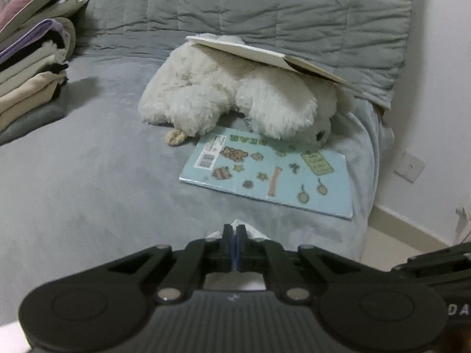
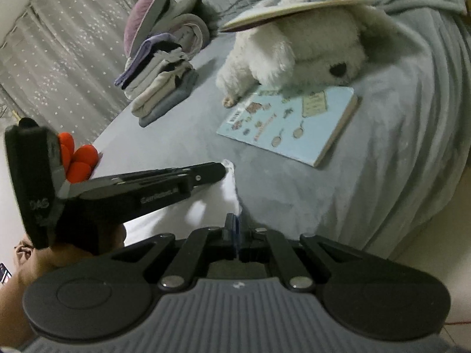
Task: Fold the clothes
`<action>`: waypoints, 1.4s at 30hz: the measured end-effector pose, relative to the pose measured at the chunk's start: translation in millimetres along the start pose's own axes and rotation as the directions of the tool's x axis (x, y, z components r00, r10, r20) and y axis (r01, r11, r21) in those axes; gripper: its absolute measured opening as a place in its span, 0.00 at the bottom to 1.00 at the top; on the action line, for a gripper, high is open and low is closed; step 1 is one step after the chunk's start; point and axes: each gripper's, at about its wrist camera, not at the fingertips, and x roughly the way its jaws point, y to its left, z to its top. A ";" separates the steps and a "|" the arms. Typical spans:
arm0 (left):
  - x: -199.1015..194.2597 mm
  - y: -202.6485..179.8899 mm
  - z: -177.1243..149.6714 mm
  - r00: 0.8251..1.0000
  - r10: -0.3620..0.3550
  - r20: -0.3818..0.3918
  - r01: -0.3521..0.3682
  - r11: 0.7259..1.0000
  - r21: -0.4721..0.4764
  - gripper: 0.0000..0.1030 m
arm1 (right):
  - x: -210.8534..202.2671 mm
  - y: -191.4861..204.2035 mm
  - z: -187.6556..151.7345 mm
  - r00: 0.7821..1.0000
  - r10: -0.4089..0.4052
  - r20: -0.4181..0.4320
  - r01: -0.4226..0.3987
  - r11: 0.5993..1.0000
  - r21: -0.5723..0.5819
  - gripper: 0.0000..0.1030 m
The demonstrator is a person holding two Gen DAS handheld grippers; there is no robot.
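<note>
Grey bed [image 1: 88,176] under everything, quilt [image 1: 294,8] bunched at the far end. White plush dog [image 1: 229,100] lies mid-bed with an open book [image 1: 265,54] on its back and a blue picture book [image 1: 273,173] flat in front. Stack of folded clothes [image 2: 162,88] on the far left. White cloth [image 2: 226,188] at the near edge: my left gripper [image 1: 234,229] and right gripper [image 2: 234,226] each have fingers closed tight on an edge of it.

On the bed [image 1: 88,176]: clothes stack [image 1: 32,70] far left; plush toy [image 1: 229,100] centre, open book [image 1: 265,56] atop it, closed book [image 1: 270,173] before it.
</note>
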 end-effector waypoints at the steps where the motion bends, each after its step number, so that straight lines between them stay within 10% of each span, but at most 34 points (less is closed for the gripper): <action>1: -2.7 0.9 -0.5 1.000 -0.004 0.007 0.004 1.000 -0.012 0.13 | -2.1 -0.2 0.2 1.000 -0.003 0.006 0.003 1.000 -0.001 0.14; 9: -43.1 9.1 -19.1 0.993 0.079 0.084 -0.074 0.996 -0.056 0.55 | -9.0 8.1 3.3 1.000 0.012 0.007 -0.011 0.998 -0.056 0.25; 11: -55.6 16.0 -29.5 0.991 0.099 0.094 -0.092 0.993 -0.078 0.57 | -8.1 12.0 1.8 1.000 0.017 0.006 -0.016 0.998 -0.060 0.43; 24: -136.4 107.8 -113.0 0.965 0.249 0.076 -0.223 0.942 -0.250 0.61 | 11.5 67.0 -4.2 0.998 0.049 -0.040 -0.055 0.986 -0.160 0.44; 33: -182.7 126.5 -170.7 0.985 0.156 0.067 -0.139 0.969 -0.206 0.64 | 42.2 117.3 -2.5 0.996 0.037 -0.077 -0.055 0.970 -0.238 0.46; 42: -209.4 139.3 -152.1 0.992 0.090 0.086 -0.078 0.989 -0.125 0.67 | 102.9 184.7 12.3 0.965 0.099 -0.244 -0.192 0.897 -0.397 0.55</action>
